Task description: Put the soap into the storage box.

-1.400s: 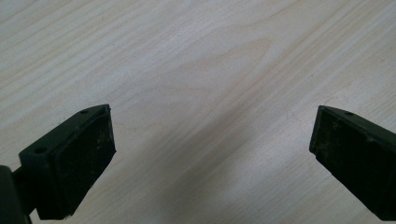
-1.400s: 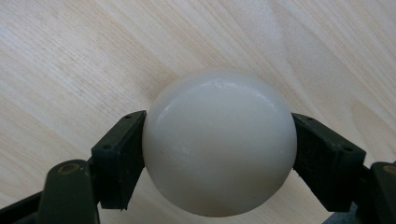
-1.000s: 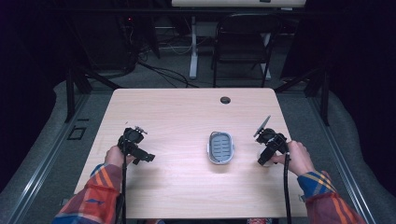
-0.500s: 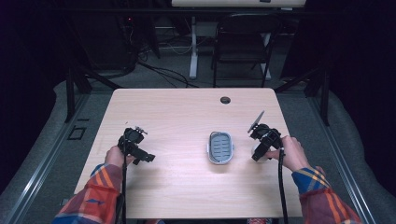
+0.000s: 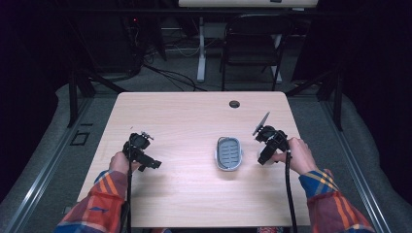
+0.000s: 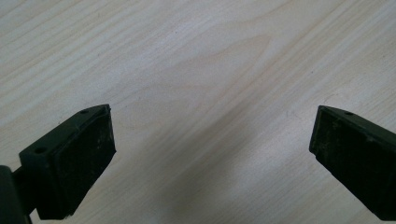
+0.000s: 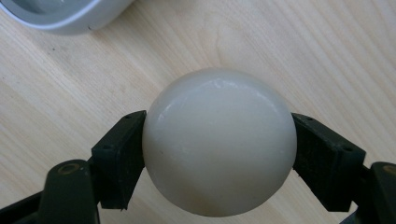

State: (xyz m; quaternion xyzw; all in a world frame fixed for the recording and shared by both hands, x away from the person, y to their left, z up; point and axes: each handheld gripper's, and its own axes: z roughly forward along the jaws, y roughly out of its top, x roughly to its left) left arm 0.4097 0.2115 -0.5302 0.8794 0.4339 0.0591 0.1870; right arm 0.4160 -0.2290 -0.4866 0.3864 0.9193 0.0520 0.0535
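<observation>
Clamped on a white ball [image 7: 219, 142] by the right claw [image 5: 265, 154], beside the grey tray [image 5: 228, 153] (likely its destination); left claw [image 5: 145, 160] gaping, empty, parked on desk [image 5: 184, 116].

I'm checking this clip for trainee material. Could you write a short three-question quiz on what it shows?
1. True or false: the right gripper is shut on a white rounded soap bar.
2. What lies between the left gripper's fingers? A) a sponge B) nothing, just bare wooden table C) a cup
3. In the high view, what sits on the table just left of the right gripper?

Key: 1 true. 2 B. 3 the grey soap dish, with nothing lying in it.
</observation>
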